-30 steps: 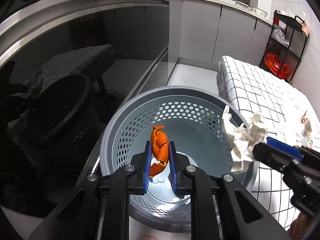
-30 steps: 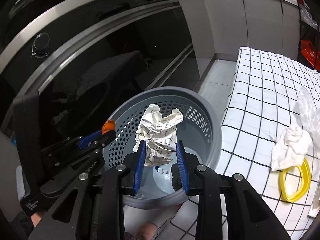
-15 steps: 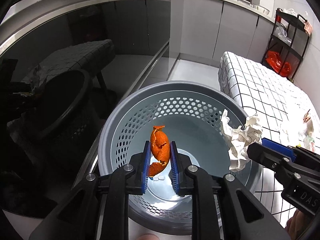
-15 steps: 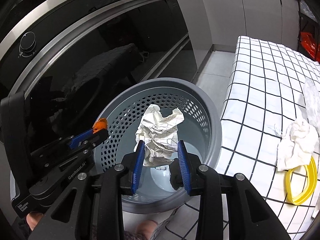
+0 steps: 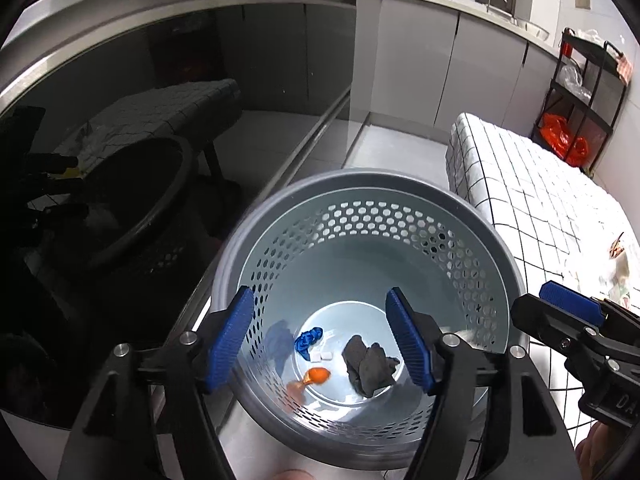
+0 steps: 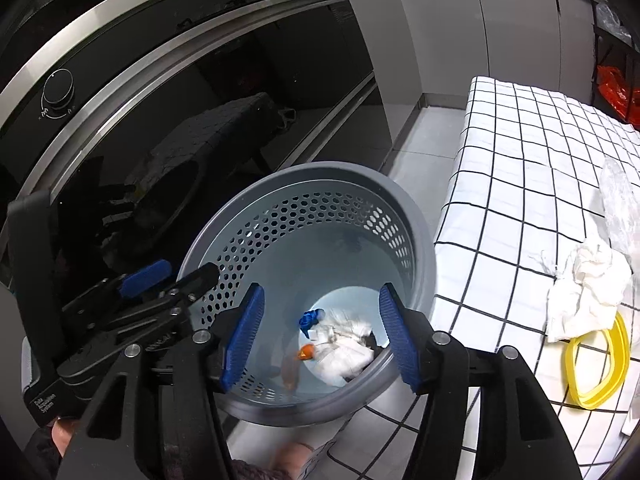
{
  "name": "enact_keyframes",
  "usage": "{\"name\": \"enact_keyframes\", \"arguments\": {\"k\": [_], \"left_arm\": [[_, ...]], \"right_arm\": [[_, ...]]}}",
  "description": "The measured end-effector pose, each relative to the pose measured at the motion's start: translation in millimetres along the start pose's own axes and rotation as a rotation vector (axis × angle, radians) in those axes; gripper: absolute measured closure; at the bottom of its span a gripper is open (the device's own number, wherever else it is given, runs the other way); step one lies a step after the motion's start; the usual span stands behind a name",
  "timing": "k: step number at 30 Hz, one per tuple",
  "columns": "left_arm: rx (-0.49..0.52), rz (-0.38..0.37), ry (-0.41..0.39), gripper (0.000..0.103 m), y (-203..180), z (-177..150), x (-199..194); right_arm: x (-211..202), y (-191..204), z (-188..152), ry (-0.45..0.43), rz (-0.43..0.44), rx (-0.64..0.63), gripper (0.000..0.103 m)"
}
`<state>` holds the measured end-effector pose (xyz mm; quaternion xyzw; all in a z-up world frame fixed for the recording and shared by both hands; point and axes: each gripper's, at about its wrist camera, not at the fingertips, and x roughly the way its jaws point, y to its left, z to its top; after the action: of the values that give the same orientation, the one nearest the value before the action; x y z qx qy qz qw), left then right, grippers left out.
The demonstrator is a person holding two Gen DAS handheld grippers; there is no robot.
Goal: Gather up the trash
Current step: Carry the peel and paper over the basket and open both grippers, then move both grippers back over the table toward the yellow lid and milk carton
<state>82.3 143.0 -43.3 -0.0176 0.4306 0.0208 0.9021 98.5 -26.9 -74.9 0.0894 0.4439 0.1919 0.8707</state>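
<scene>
Both grippers hover over the grey bin (image 5: pixel 224 280), left gripper (image 5: pixel 320 340) and right gripper (image 6: pixel 320 336) fingers opening, empty. Orange peel (image 5: pixel 316 376) and crumpled paper (image 6: pixel 344 348) lie at the bin's bottom. Best lift clear before swinging away.

bin (image 5: pixel 400 200): grey, hexagon-perforated | peel (image 5: pixel 316 376): orange | tablecloth (image 6: pixel 520 184): white, black grid | ring (image 6: pixel 600 372): yellow

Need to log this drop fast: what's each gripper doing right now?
Left gripper: jaws opening, nothing between them, above the grey bin.
Right gripper: jaws opening, nothing between them, above the same bin.
</scene>
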Motion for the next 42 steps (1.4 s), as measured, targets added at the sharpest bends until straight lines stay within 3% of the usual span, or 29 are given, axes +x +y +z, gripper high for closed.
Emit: {"name": "enact_keyframes", "arguments": {"k": [16, 23, 42], "left_arm": [[0.018, -0.019, -0.003, 0.027, 0, -1, -3], [0.057, -0.028, -0.028, 0.022, -9, -5, -12], [0.090, -0.105, -0.080, 0.018, -31, -18, -41]], "right_arm": [[-7, 0, -8, -0.001, -0.013, -0.003, 0.042], [-13, -1, -19, -0.003, -0.057, -0.031, 0.041], [-83, -54, -49, -0.092, -0.183, 0.057, 0.035]]}}
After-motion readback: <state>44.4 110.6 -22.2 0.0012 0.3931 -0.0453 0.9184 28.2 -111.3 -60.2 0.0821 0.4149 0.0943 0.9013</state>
